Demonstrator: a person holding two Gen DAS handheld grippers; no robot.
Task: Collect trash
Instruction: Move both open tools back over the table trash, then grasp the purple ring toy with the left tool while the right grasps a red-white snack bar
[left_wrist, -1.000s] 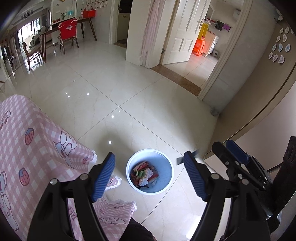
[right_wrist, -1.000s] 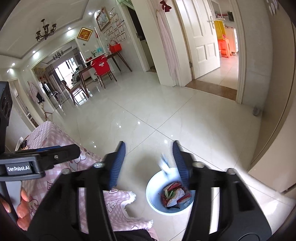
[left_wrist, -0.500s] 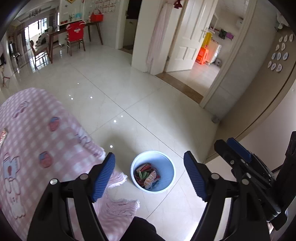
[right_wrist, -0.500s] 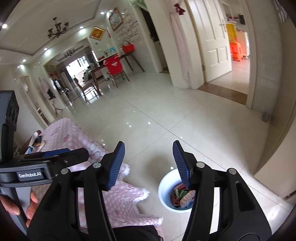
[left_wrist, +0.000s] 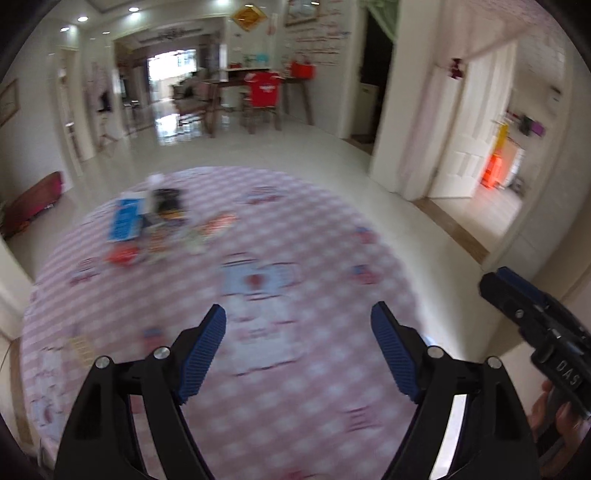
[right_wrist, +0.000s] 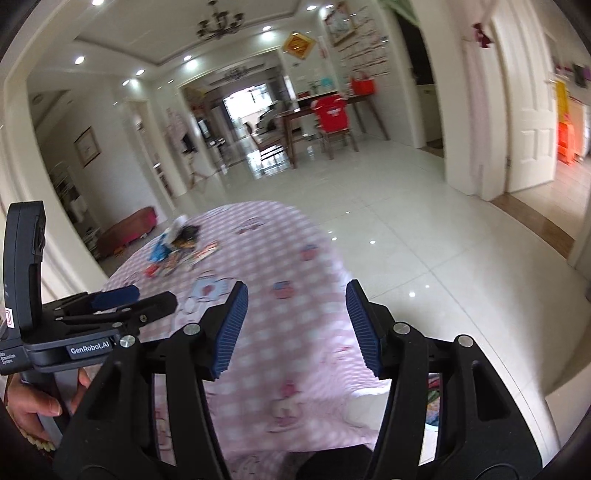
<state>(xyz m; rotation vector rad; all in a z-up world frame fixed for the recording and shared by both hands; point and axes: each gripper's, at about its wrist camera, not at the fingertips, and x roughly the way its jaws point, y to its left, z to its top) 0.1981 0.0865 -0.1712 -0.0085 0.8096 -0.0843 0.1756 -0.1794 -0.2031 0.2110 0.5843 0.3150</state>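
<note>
A: Left wrist view, what have you got?

B: The left gripper (left_wrist: 298, 345) hangs over a bench (left_wrist: 332, 387) draped in a pink checked cloth with cartoon prints. Its jaws stand wide and are opening, with only blurred cloth showing between them. The trash (left_wrist: 159, 229), a scatter of wrappers and packets, lies near the bench's far left edge, well apart from the jaws. One piece is a blue packet (left_wrist: 127, 219); any print on it is too blurred to read.

A: Any writing at all?

B: The right gripper (left_wrist: 517, 295) pokes in from the right edge of the picture, and its body shows white letters that look like "DAS".

A: And the right wrist view?

B: The right gripper (right_wrist: 295, 325) is over the near end of the same bench (right_wrist: 280, 350), jaws about half open and holding nothing. The trash (right_wrist: 177, 251) sits by the far left edge. The left gripper (right_wrist: 147, 299) shows at the left, held by a hand (right_wrist: 33, 402), and its label reads "GenRobot.AI". A red shirt (right_wrist: 332, 112) on a distant chair bears white print, unreadable.
</note>
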